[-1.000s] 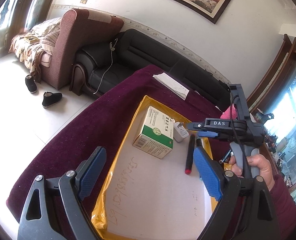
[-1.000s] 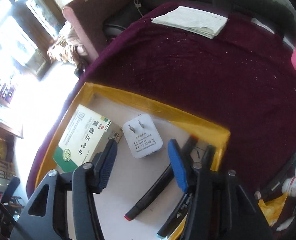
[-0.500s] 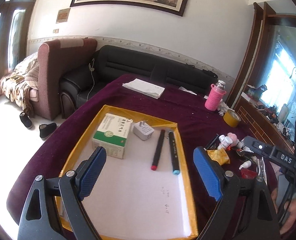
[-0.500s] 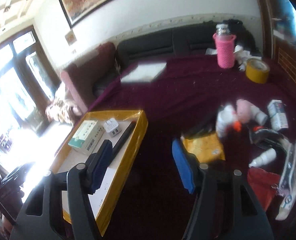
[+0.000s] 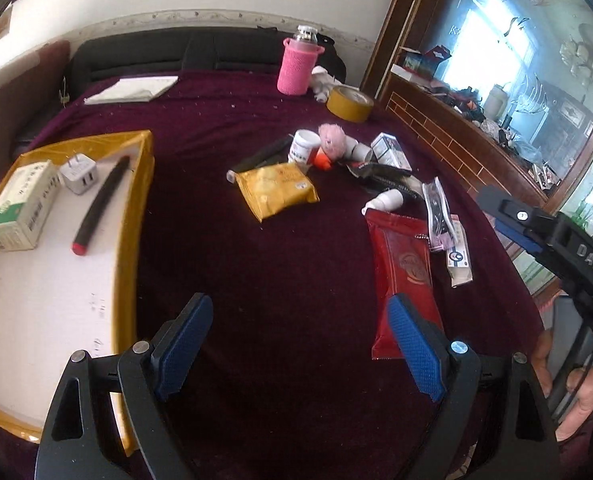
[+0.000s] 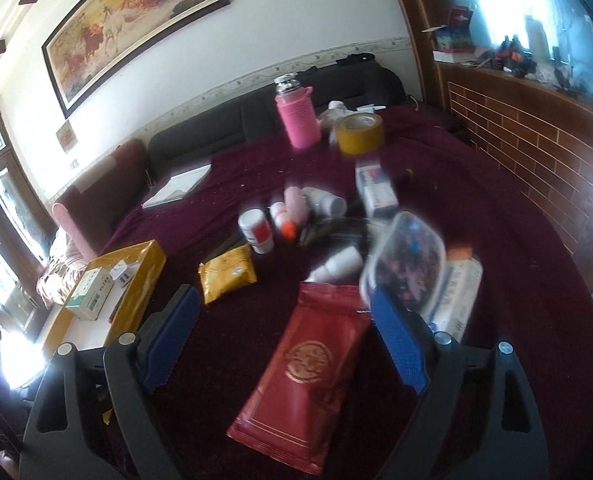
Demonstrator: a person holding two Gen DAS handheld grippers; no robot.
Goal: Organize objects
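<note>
Both grippers are over the maroon table (image 5: 296,272) and carry nothing. The left gripper (image 5: 300,344) stands wide and released above bare cloth, between the tray (image 5: 130,216) and the red pouch (image 5: 402,264). The right gripper (image 6: 284,344) has its jaws opening; the red pouch (image 6: 308,376) lies on the cloth between them, but the pads do not press on it. The tray, at the table's left side, already holds a box (image 5: 22,204), a plug (image 5: 79,171) and a marker (image 5: 102,204). The loose items remain in a heap toward the middle and right: a yellow packet (image 5: 276,190), small white bottles (image 5: 306,148), a carton (image 5: 390,152), a clear pouch (image 6: 408,260) and, well apart at the far edge, a pink bottle (image 5: 296,68) and a tape roll (image 5: 350,102). Judgement: sorting is partly done, and the red pouch is the likely next pick. Risks: the pouch is flat and slick, so pads closing along its surface may slide off or only crumple it; its top end lies just beside a white bottle and the clear pouch, so a grab there could drag neighbours or set the bottles rolling. The right view is blurred, so contacts within the heap cannot be confirmed. The two grippers work near each other and could collide.
</note>
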